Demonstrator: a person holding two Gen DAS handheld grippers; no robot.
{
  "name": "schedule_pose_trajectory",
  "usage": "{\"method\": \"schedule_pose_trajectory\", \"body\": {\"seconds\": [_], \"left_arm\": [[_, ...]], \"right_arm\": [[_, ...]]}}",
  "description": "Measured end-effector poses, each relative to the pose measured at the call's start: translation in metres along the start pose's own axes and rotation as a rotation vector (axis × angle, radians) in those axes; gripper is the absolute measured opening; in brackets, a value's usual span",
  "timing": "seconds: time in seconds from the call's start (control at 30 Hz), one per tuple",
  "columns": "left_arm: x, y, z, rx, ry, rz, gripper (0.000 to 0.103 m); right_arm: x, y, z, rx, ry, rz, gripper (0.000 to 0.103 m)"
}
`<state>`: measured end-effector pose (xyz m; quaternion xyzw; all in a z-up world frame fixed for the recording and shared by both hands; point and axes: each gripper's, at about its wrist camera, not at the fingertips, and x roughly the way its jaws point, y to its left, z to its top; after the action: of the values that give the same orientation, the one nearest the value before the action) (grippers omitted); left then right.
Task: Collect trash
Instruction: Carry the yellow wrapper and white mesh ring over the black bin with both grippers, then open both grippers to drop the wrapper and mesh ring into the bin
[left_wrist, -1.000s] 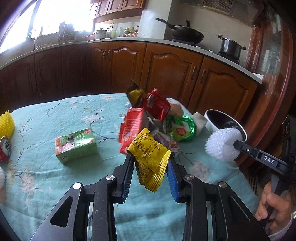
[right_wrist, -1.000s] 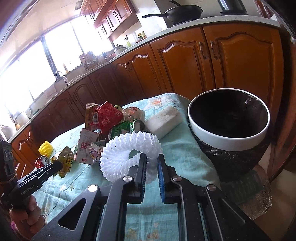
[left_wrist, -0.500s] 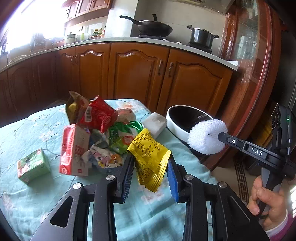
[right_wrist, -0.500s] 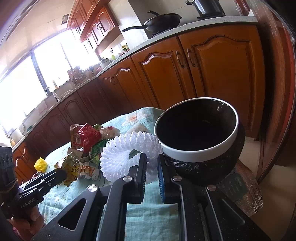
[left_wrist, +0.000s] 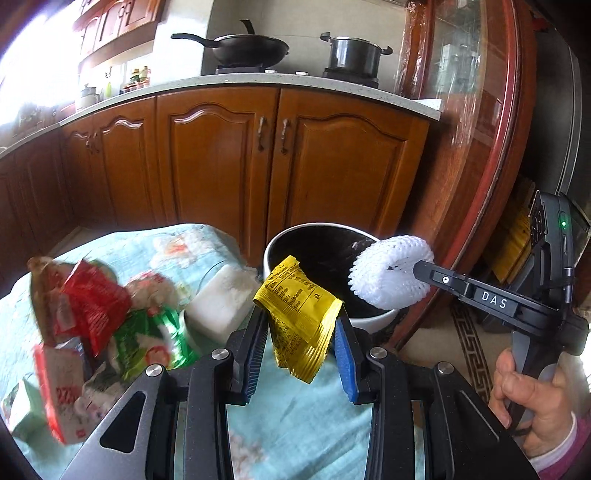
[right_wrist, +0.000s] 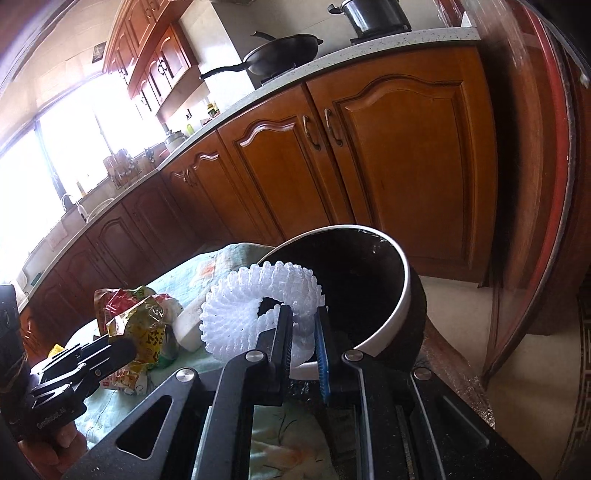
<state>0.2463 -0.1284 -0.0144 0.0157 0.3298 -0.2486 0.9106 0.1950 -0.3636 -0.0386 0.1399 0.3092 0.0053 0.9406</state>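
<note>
Left tool (left_wrist: 300, 328): clamped on a crumpled yellow snack wrapper (left_wrist: 299, 317), which hangs between the blue pads at the near rim of the trash bin (left_wrist: 373, 320). Right tool (right_wrist: 303, 325): closed on a white foam fruit net (right_wrist: 255, 310), held at the bin's mouth, over its white rim. Trash bin: round, black-lined, standing just beside the bench (left_wrist: 295, 424) edge, in front of wooden cabinets (left_wrist: 221, 162). Bench: covered in a teal floral cloth, carrying a heap of litter, namely a red packet (left_wrist: 92, 306), a green wrapper (left_wrist: 147, 339), a white foam block (left_wrist: 221, 299) and a red-and-white carton (left_wrist: 62, 391). A hand (left_wrist: 532, 402) grips the right tool's handle.
</note>
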Motion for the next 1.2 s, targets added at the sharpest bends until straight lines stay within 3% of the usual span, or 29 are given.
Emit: {"method": "schedule_pose_trajectory", "body": {"seconds": [0.27, 0.5, 0.63, 0.73, 0.8, 0.87, 1.07, 1.2], "left_arm": [[0.066, -0.012, 0.038, -0.01, 0.069, -0.044, 0.035], [0.119, -0.021, 0.061, 0.006, 0.12, -0.04, 0.037], [0.145, -0.021, 0.068, 0.003, 0.164, -0.038, 0.049], [0.157, -0.024, 0.071, 0.002, 0.19, -0.039, 0.054], [0.159, -0.024, 0.071, 0.0, 0.19, -0.044, 0.061], [0.158, -0.025, 0.069, 0.006, 0.18, -0.042, 0.062], [0.136, -0.018, 0.057, -0.026, 0.141, -0.04, 0.063], [0.108, -0.011, 0.038, -0.056, 0.103, -0.023, 0.065]], "right_arm": [[0.021, -0.023, 0.022, 0.006, 0.019, -0.036, 0.012], [0.048, -0.039, 0.035, 0.005, 0.073, -0.051, 0.014], [0.065, -0.046, 0.037, 0.007, 0.116, -0.063, 0.016], [0.07, -0.052, 0.038, 0.019, 0.136, -0.063, 0.028], [0.067, -0.054, 0.037, 0.026, 0.13, -0.061, 0.048], [0.064, -0.056, 0.037, 0.034, 0.118, -0.058, 0.052], [0.051, -0.056, 0.033, 0.059, 0.092, -0.049, 0.053], [0.038, -0.046, 0.022, 0.075, 0.072, -0.019, 0.069]]}}
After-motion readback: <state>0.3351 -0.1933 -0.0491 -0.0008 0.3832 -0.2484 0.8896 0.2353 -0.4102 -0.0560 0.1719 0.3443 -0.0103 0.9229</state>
